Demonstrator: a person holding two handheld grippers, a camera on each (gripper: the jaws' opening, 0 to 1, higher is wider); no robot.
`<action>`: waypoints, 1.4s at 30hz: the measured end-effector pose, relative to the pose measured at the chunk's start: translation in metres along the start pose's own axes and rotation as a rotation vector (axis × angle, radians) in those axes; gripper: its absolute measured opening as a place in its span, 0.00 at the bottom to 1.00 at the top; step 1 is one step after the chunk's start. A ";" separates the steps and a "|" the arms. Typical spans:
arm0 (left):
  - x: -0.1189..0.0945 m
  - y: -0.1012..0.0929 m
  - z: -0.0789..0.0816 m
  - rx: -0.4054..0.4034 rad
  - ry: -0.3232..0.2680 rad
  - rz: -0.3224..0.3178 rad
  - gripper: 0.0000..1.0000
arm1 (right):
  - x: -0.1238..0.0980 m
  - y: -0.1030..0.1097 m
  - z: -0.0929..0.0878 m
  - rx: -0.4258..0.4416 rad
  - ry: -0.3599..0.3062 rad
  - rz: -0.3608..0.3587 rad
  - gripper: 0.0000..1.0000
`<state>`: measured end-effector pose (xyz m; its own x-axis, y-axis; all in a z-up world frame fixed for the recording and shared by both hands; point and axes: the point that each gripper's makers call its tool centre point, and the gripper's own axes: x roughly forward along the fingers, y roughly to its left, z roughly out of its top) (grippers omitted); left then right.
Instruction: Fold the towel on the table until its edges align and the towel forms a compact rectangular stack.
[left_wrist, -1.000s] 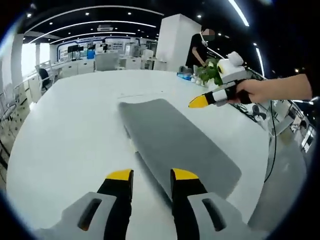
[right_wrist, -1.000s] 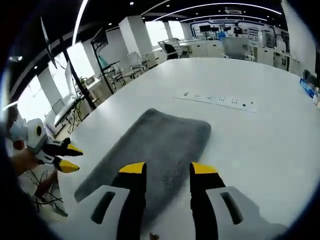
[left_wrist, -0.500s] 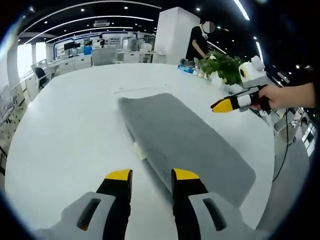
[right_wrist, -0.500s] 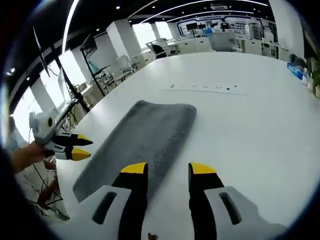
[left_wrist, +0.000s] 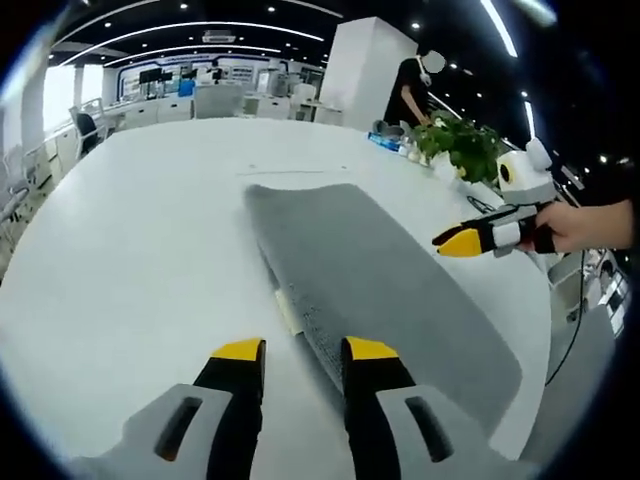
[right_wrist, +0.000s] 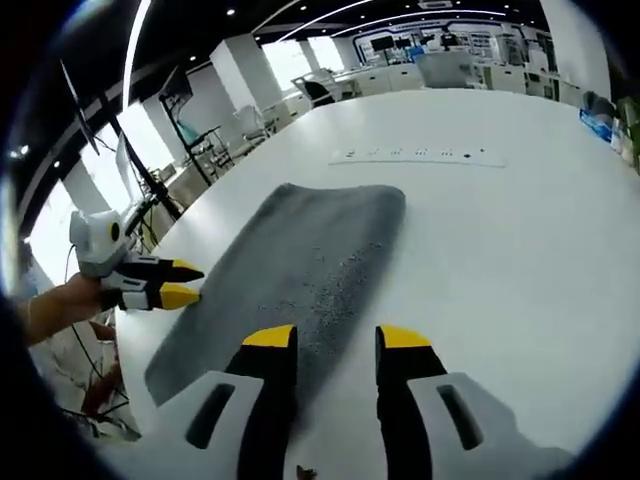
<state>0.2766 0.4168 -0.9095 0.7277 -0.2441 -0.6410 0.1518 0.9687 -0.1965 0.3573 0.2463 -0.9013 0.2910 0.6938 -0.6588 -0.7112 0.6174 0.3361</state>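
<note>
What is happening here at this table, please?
A person holds a two-jaw gripper in each hand over a grey towel that lies folded into a long strip on a white table. The left gripper hovers open near one long edge of the towel, and the right gripper hovers open over the other side. Neither grips the towel at this moment. The fold into a compact stack is not yet finished. A potted plant stands at the far side of the table.
</note>
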 end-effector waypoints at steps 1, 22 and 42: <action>0.002 0.000 -0.002 -0.001 0.003 0.000 0.30 | 0.000 0.002 -0.001 0.004 0.001 0.003 0.29; 0.012 -0.013 -0.006 0.006 -0.011 0.010 0.13 | 0.018 0.006 -0.014 -0.044 0.009 -0.013 0.08; 0.040 -0.069 0.004 0.113 0.016 -0.006 0.08 | -0.018 -0.038 -0.029 -0.049 -0.011 -0.064 0.05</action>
<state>0.2983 0.3403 -0.9184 0.7161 -0.2501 -0.6517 0.2313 0.9659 -0.1166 0.3603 0.1996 -0.9220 0.3440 0.6574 -0.6705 -0.7213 0.6422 0.2595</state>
